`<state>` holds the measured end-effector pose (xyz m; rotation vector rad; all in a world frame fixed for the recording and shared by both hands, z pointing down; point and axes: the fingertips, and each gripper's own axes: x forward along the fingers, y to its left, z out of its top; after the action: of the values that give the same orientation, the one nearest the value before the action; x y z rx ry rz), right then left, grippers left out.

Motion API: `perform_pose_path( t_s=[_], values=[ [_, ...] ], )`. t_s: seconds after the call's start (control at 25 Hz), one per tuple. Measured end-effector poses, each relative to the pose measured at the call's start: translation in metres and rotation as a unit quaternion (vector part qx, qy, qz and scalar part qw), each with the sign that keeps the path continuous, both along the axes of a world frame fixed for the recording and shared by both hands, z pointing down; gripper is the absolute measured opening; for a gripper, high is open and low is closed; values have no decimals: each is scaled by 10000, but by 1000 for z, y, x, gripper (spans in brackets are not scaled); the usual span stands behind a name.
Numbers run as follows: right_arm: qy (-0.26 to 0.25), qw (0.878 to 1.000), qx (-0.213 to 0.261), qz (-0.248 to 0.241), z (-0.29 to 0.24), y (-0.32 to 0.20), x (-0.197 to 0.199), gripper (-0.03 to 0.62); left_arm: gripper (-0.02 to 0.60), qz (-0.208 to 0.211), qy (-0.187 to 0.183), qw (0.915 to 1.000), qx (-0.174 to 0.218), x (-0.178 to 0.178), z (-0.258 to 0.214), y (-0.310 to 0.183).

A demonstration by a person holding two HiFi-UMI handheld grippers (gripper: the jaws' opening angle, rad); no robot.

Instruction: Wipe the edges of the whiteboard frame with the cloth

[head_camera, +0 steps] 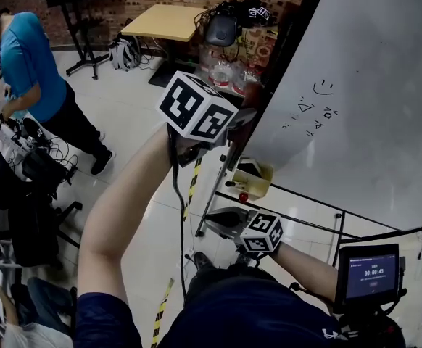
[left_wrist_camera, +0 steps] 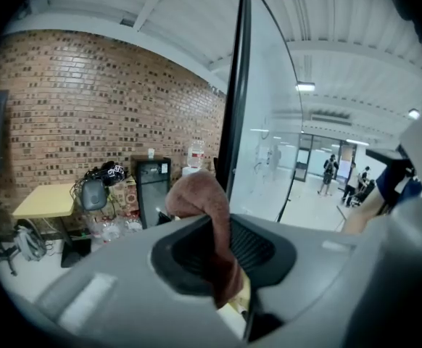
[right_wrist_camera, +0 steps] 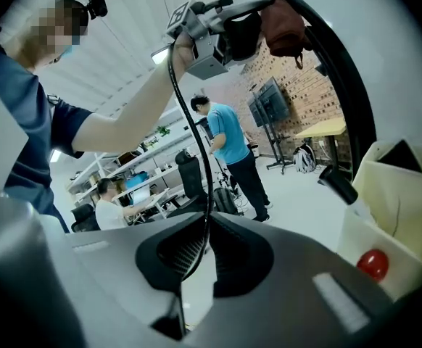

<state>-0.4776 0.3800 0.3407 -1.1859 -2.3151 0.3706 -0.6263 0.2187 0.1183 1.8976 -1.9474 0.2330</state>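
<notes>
Brick walls and a pale tiled floor surround the whiteboard [head_camera: 370, 107], which leans on its stand at the right of the head view, with a few small marker scribbles on its surface. Its dark frame [head_camera: 292, 46] runs up the board's left edge. We hold the left gripper [head_camera: 238, 119] raised at arm's length, level with the lower half of that edge. In the left gripper view its fingers [left_wrist_camera: 189, 256] are clamped on a reddish-brown cloth [left_wrist_camera: 200, 201], which bulges out above them and sits just beside the frame; we cannot tell whether the cloth actually presses on it. The right gripper view looks up at the same scene and shows the bunched cloth right at the dark frame. We hold the right gripper [head_camera: 212, 223] much lower, near the foot of the stand, below the board's bottom edge. Its fingers [right_wrist_camera: 233, 256] are clenched together with nothing in their grasp, and a black cable [right_wrist_camera: 205, 158] from the left gripper hangs down past them. A cream box [head_camera: 253, 178] hangs on the stand under the board's lower left corner, with a small red ball [right_wrist_camera: 374, 264] on its front. Across the floor, well apart from us, a person in a blue shirt [head_camera: 28, 64] stands bent over a cluttered station. A small screen [head_camera: 370, 270] glows at the lower right of the head view.
</notes>
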Motion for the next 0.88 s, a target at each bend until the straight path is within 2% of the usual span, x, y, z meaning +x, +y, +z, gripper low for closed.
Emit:
perform_pose_path(
  t_s=[0.28, 0.4, 0.68, 0.88],
  values=[
    [-562, 9974, 411, 201, -45, -21, -16, 28, 63, -238, -310, 9992, -19, -8, -26, 2],
    [-699, 9959, 525, 242, -60, -38, -11, 28, 63, -383, -448, 9983, -28, -8, -41, 1],
    [-1011, 9936, 361, 349, -83, -69, -18, 28, 63, -594, -871, 9944, -88, -12, -83, -2],
    [-1382, 9891, 360, 370, -115, -78, -34, 28, 63, -574, -1086, 9924, -81, -11, -115, -7]
  ],
)
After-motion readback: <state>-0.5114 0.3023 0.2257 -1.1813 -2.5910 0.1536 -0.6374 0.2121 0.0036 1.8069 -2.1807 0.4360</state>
